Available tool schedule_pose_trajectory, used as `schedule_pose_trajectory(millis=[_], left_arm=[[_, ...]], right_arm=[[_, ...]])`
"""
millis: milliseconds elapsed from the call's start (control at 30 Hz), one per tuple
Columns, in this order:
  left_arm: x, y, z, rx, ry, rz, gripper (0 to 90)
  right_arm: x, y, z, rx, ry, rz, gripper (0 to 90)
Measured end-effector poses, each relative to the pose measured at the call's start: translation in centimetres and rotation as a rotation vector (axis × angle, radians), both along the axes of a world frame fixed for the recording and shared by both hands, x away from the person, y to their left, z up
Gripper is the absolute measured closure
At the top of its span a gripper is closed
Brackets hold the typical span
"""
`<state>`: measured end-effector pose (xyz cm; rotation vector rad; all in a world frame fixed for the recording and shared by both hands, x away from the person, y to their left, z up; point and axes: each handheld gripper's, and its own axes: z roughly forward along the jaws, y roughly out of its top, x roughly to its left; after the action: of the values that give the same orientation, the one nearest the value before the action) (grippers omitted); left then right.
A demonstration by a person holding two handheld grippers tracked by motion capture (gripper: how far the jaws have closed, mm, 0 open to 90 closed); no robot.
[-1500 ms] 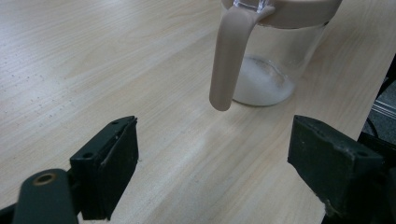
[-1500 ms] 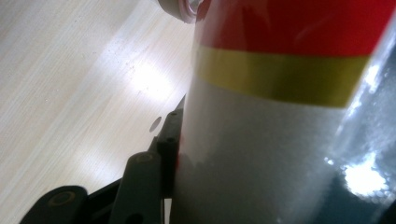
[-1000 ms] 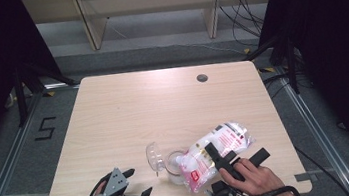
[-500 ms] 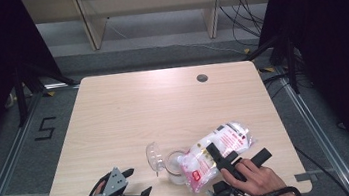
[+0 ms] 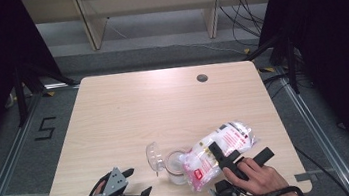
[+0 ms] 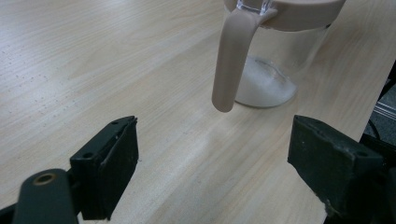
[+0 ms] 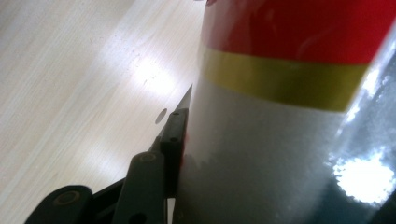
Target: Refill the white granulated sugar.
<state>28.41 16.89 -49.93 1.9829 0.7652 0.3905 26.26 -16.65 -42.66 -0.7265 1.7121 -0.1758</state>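
Observation:
A clear glass jar (image 5: 175,167) stands near the table's front edge, its hinged lid (image 5: 154,156) swung open to the left. White powder lies in the bottom of the jar (image 6: 268,81), and a beige clasp (image 6: 230,60) hangs down its side. My right gripper (image 5: 242,156) is shut on a clear plastic bag (image 5: 219,149) with a red and white label, full of white grains. The bag is tilted with its lower end against the jar's mouth. In the right gripper view one finger (image 7: 173,140) presses the bag (image 7: 280,149). My left gripper (image 5: 137,182) rests open at the front left, nothing between its fingers (image 6: 112,163).
The wooden table (image 5: 164,109) has a round cable hole (image 5: 202,78) at the back right. Its front edge runs just below both hands. Shelf legs and cables stand on the floor beyond the far edge.

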Motion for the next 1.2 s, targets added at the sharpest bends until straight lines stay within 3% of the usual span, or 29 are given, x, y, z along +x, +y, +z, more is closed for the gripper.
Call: schedule_pose_trajectory(millis=[133,233,267,367,500,633,833,867,1000,1067,1100,1200], left_arm=[[-0.04,-0.10,-0.05,-0.009,-0.004,0.010,15.8],[0.01,0.01,-0.01,0.010,-0.004,0.004,15.8],[-0.08,-0.15,-0.08,-0.012,0.004,0.014,15.9],[-0.17,-0.24,-0.09,-0.021,0.015,0.024,15.9],[0.01,0.00,-0.02,0.008,-0.006,0.004,15.9],[-0.04,-0.17,-0.06,-0.015,-0.004,0.011,15.9],[0.02,-0.04,-0.01,-0.002,-0.005,0.002,15.9],[-0.02,-0.12,-0.05,-0.009,-0.005,0.009,15.9],[-0.02,-0.09,-0.06,-0.003,-0.003,0.010,15.9],[0.12,-0.04,-0.19,0.005,0.001,0.010,15.9],[0.05,-0.23,-0.40,-0.025,0.022,0.028,15.8],[0.02,-0.24,-0.32,-0.010,0.019,0.021,15.9]], right_arm=[[-0.04,0.07,-0.02,0.000,0.004,0.004,63.0],[-0.04,0.08,-0.04,-0.005,0.007,0.003,63.1],[-0.03,0.08,-0.03,-0.008,0.006,0.004,63.2],[-0.08,0.05,0.03,-0.007,0.004,0.002,63.4],[-0.13,0.07,0.16,-0.011,-0.005,0.004,63.5],[-0.18,0.12,0.15,-0.010,-0.001,0.004,63.8],[-0.19,0.26,-0.06,-0.011,0.010,0.007,64.2],[-0.13,0.32,0.09,-0.033,0.007,0.019,64.3],[-0.30,0.36,-0.05,-0.018,0.007,0.002,64.5],[-0.35,0.40,0.00,-0.024,0.005,0.003,64.5],[-0.38,0.36,0.06,-0.029,0.001,0.007,64.6],[-0.36,0.32,0.28,-0.039,-0.009,0.000,64.6]])
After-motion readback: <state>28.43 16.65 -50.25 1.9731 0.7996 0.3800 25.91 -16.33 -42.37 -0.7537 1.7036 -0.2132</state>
